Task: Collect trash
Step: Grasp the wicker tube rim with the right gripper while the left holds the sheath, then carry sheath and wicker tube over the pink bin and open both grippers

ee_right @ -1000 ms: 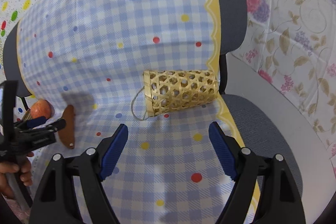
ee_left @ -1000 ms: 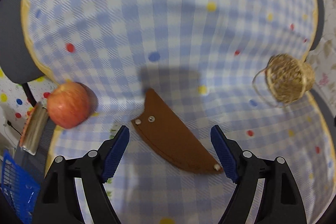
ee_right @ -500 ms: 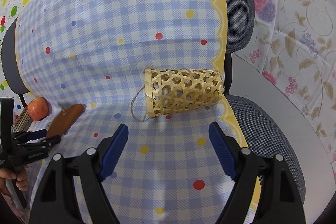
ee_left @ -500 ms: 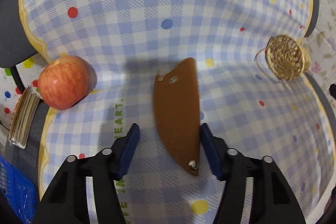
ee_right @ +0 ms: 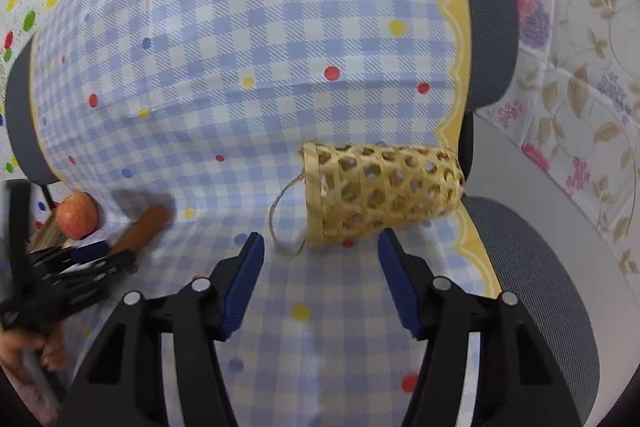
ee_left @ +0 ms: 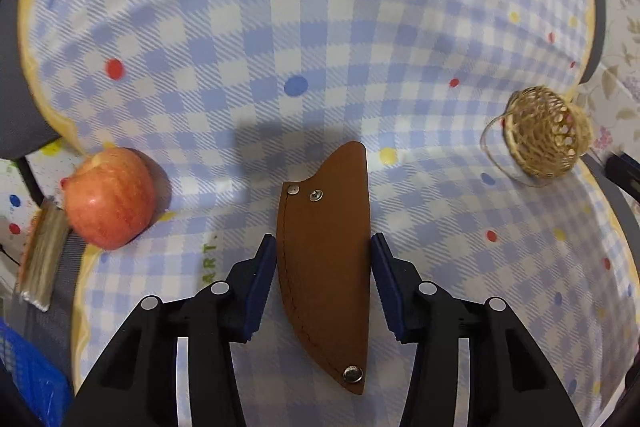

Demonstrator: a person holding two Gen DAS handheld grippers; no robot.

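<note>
Some things are hard to see. The left view is a bit blurry near its edges. A blue crate (ee_left: 24, 383) is cut off at the bottom left corner, and I cannot tell what the striped stack (ee_left: 42, 255) by the cloth's edge is. In the right view, the hand (ee_right: 28, 351) holding the left tool is blurry and cut off at the left edge. The inside of the basket (ee_right: 380, 191) is hidden from that side.

The left gripper (ee_left: 323, 267) points down at the checked cloth (ee_left: 280, 27). Its blue pads sit on both sides of a brown sheath (ee_left: 326, 267) that lies flat on the cloth. The jaws are closing on it, and the pads look like they touch its edges. I cannot tell how hard they press. An apple (ee_left: 110, 199) sits to the left, near the cloth's edge and well apart from the sheath.

The right gripper (ee_right: 320, 251) points down at the cloth too, less steeply. Its jaws are apart and closing, with only cloth between them. The basket lies on its side just past the tips, near the yellow border, with its string loop (ee_right: 286, 223) in front of the gap. A grey chair (ee_right: 540, 267) shows past the cloth on the right.
</note>
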